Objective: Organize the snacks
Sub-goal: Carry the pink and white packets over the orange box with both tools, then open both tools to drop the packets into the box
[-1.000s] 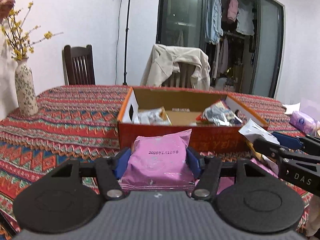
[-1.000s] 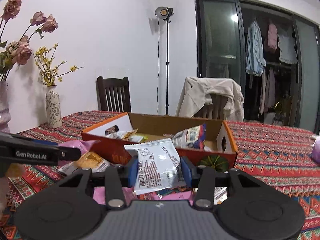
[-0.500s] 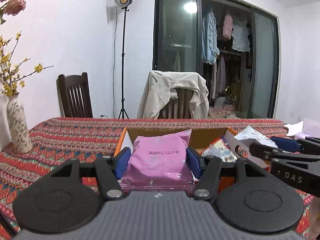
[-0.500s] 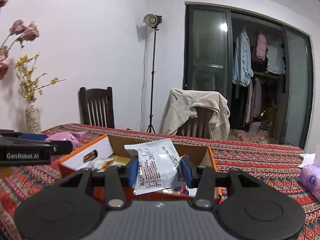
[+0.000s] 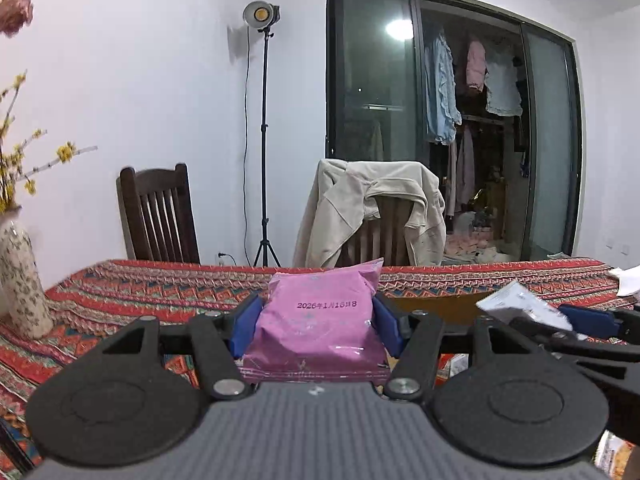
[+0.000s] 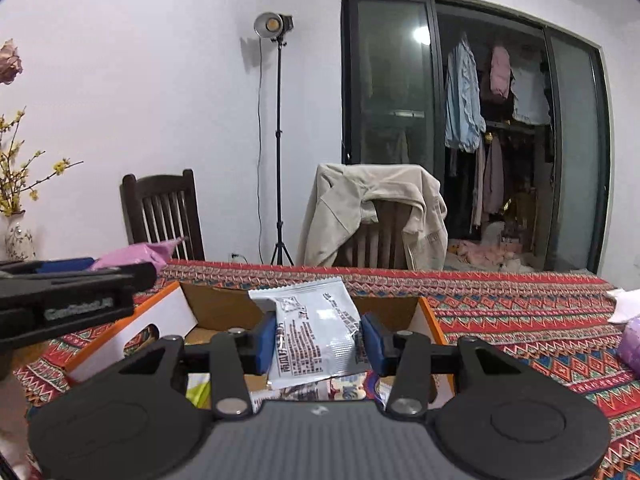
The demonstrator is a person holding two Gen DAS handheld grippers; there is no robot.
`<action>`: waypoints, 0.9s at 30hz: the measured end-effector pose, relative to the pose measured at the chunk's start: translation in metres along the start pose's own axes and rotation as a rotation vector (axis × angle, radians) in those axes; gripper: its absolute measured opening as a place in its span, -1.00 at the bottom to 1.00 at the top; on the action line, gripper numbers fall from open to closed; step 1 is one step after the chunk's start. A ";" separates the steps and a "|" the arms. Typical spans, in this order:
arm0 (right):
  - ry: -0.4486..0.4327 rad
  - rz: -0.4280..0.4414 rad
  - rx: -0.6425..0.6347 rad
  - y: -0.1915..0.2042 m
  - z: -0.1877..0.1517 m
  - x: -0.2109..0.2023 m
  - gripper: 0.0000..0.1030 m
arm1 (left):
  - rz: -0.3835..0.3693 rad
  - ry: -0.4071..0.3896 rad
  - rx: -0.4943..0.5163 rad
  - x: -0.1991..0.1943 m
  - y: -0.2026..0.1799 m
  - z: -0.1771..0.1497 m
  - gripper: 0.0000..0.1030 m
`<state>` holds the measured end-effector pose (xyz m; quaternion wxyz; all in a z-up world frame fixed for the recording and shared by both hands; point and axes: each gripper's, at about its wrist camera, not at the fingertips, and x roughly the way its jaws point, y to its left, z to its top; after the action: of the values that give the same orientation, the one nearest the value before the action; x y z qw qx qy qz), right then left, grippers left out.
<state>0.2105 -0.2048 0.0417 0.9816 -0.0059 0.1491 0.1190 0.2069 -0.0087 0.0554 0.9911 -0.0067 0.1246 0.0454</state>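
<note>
My left gripper (image 5: pixel 316 322) is shut on a pink snack packet (image 5: pixel 320 320) printed with a date, held upright between its blue pads. My right gripper (image 6: pixel 320 340) is shut on a white printed snack packet (image 6: pixel 316 336). Both hang over the open cardboard box (image 6: pixel 132 332) with orange edges; several packets lie inside it below the right gripper. In the left wrist view only the box's brown far wall (image 5: pixel 432 308) shows, and the white packet (image 5: pixel 520 306) pokes in from the right. In the right wrist view the pink packet (image 6: pixel 136 254) sticks out at the left.
A red patterned cloth (image 5: pixel 140 292) covers the table. A flowered vase (image 5: pixel 20 280) stands at the left edge. A purple pack (image 6: pixel 632 344) and white paper (image 5: pixel 628 280) lie at the right. Behind the table are a dark chair (image 5: pixel 160 216), a jacket-draped chair (image 5: pixel 372 208) and a light stand (image 5: pixel 262 120).
Both grippers have moved forward and slightly up with their packets, from in front of the box to above it. The box has dropped low in both views.
</note>
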 end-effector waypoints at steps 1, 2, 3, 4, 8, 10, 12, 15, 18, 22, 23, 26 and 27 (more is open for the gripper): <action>-0.009 -0.002 -0.005 0.000 -0.002 0.002 -0.14 | -0.005 0.002 -0.001 0.003 0.001 -0.003 0.21; -0.015 -0.006 -0.007 -0.001 -0.004 0.004 -0.14 | -0.006 0.005 0.002 0.005 0.003 -0.005 0.21; -0.017 -0.007 -0.006 -0.001 -0.006 0.005 -0.14 | -0.007 0.008 0.008 0.007 0.004 -0.006 0.21; -0.014 -0.007 -0.005 -0.002 -0.008 0.007 -0.14 | -0.011 0.007 0.008 0.009 0.005 -0.007 0.21; 0.009 -0.019 -0.017 0.000 -0.012 0.014 -0.14 | -0.022 0.016 0.000 0.013 0.011 -0.009 0.21; 0.017 -0.022 -0.026 0.002 -0.014 0.015 -0.11 | -0.024 0.016 -0.004 0.015 0.012 -0.010 0.22; 0.022 -0.031 -0.029 0.003 -0.016 0.017 -0.01 | -0.015 0.004 -0.007 0.014 0.012 -0.013 0.39; 0.040 -0.037 -0.012 0.000 -0.020 0.018 0.64 | 0.018 -0.033 -0.019 0.009 0.015 -0.017 1.00; 0.037 -0.028 0.030 -0.006 -0.022 0.016 0.95 | 0.039 -0.063 -0.033 0.005 0.017 -0.017 1.00; 0.043 -0.021 0.057 -0.009 -0.023 0.015 1.00 | 0.052 -0.061 -0.038 0.005 0.018 -0.016 1.00; 0.046 -0.021 0.058 -0.010 -0.023 0.015 1.00 | 0.054 -0.061 -0.038 0.004 0.019 -0.016 1.00; 0.044 -0.023 0.056 -0.009 -0.024 0.012 1.00 | 0.051 -0.062 -0.044 0.002 0.020 -0.015 1.00; 0.041 -0.025 0.057 -0.009 -0.023 0.010 1.00 | 0.051 -0.063 -0.045 0.001 0.020 -0.015 1.00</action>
<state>0.2156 -0.2127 0.0160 0.9795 0.0176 0.1723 0.1024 0.2021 0.0106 0.0407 0.9927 -0.0245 0.0923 0.0735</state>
